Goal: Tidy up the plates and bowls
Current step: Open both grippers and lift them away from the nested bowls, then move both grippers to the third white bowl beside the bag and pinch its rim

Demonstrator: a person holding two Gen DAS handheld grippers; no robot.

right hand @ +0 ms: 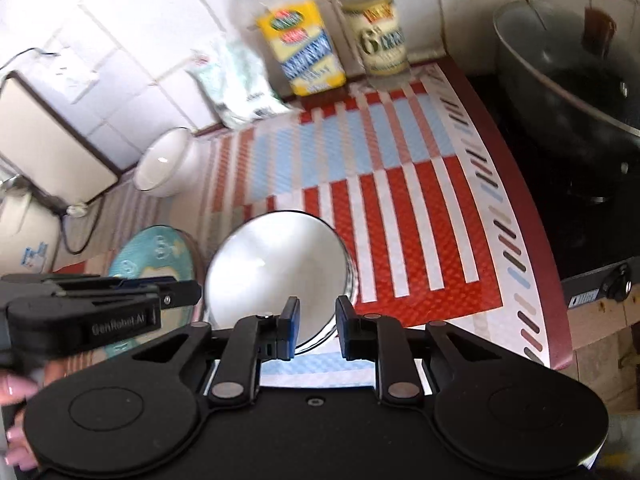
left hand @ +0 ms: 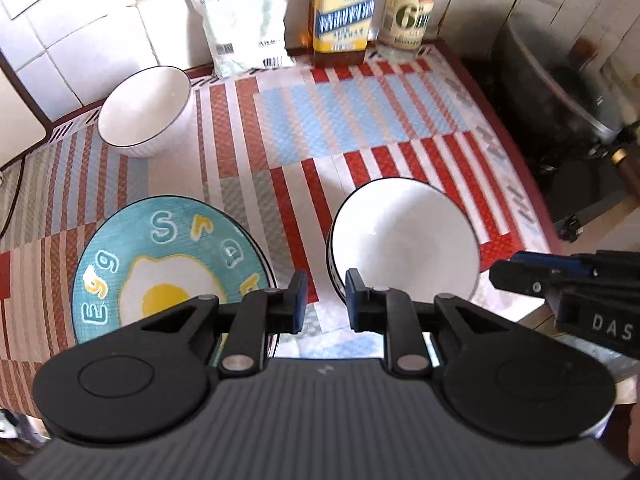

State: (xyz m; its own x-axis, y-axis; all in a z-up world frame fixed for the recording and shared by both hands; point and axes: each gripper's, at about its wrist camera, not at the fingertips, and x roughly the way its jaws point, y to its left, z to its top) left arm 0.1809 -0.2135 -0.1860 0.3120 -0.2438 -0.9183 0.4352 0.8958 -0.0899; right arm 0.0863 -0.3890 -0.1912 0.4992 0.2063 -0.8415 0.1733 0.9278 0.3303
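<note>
A teal plate with a fried-egg picture (left hand: 168,264) lies on the striped mat (left hand: 360,120) at the near left. A white bowl with a dark rim (left hand: 404,236) sits right of it. A second white bowl (left hand: 144,112) stands at the far left. My left gripper (left hand: 326,304) is open and empty, above the gap between plate and near bowl. My right gripper (right hand: 316,326) is open and empty, just above the near bowl's (right hand: 276,264) front rim. The plate (right hand: 152,256) and the far bowl (right hand: 168,164) also show in the right wrist view, as does the left gripper (right hand: 176,296).
Two labelled bottles (left hand: 344,8) and a white bag (left hand: 244,24) stand along the tiled back wall. A dark lidded pot (right hand: 568,92) sits on a black stove to the right. A white appliance (right hand: 52,136) with a cord stands at the left.
</note>
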